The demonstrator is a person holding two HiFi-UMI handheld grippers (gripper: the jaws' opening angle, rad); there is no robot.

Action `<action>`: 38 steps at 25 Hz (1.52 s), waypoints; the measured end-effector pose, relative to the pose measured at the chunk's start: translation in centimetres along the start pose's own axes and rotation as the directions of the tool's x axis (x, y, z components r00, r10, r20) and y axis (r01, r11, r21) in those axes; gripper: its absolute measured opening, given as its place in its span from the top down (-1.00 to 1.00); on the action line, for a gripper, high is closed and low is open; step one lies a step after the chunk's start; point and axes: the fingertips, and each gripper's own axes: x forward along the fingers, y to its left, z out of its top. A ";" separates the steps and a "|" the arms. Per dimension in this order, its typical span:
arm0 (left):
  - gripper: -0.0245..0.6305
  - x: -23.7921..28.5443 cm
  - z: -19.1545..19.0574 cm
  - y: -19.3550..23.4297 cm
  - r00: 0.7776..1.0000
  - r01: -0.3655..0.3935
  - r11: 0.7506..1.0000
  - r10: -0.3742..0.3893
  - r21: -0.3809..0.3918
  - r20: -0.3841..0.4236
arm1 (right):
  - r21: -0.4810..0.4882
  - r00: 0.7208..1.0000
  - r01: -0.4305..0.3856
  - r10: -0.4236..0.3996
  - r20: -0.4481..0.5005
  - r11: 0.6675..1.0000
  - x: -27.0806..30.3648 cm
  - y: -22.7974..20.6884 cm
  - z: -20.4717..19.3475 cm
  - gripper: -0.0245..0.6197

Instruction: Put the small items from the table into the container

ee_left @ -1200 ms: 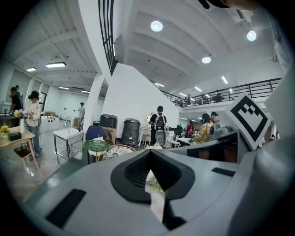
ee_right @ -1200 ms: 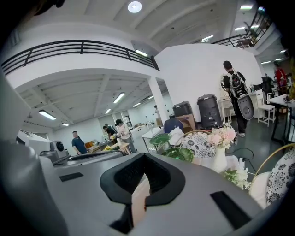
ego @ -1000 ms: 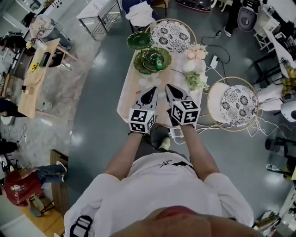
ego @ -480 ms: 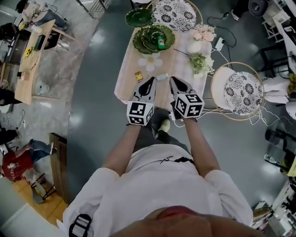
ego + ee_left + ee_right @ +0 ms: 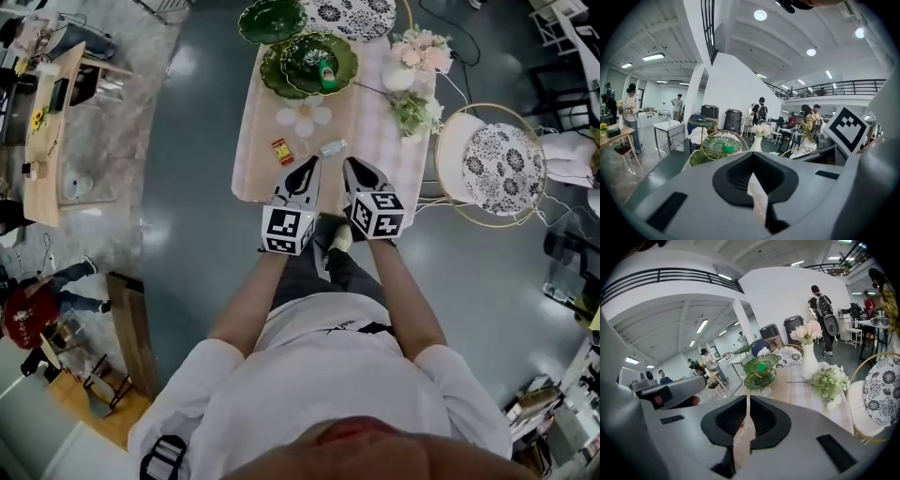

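Left gripper (image 5: 304, 169), right gripper (image 5: 357, 170): jaws shut to slit, empty. Packet (image 5: 281, 151) at 11 o'clock off left tip. Clear bottle (image 5: 332, 147) at 12, near table (image 5: 251, 159) edge. Green dish (image 5: 309, 62) far, 12 o'clock. Risk: closed tips bump bottle and it rolls off the edge.

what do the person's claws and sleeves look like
The left claw and right claw are matching grey, pointed two-jaw shells, each with a black recess around the jaws. Behind each sits a white cube with black square markers: left cube, right cube. The person wears a white short-sleeved shirt. No cables show.
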 end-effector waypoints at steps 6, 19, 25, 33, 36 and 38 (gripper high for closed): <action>0.91 1.4 -2.1 0.8 0.998 0.055 0.999 -0.055 0.000 -0.043 | 0.061 0.998 0.056 -0.053 -0.044 0.997 2.7 -1.7 -2.3 0.78; 0.91 3.9 -6.3 4.3 0.986 0.124 0.992 -0.123 0.005 -0.112 | 0.210 0.976 0.180 -0.148 -0.157 0.961 9.9 -5.3 -7.8 0.50; 0.91 5.5 -8.2 5.1 0.975 0.181 0.984 -0.178 0.007 -0.130 | 0.249 0.960 0.243 -0.195 -0.200 0.938 12.2 -6.5 -9.8 0.42; 0.91 6.8 -9.7 6.2 0.966 0.219 0.976 -0.215 0.010 -0.146 | 0.388 0.945 0.304 -0.224 -0.240 0.870 13.9 -7.7 -12.4 0.33; 0.91 7.3 -10.3 6.6 0.963 0.227 0.974 -0.222 0.016 -0.154 | 0.447 0.943 0.315 -0.223 -0.246 0.837 14.5 -8.2 -12.9 0.28; 0.91 7.4 -10.6 6.9 0.962 0.228 0.973 -0.223 0.018 -0.157 | 0.472 0.941 0.324 -0.227 -0.251 0.820 14.8 -8.5 -13.2 0.24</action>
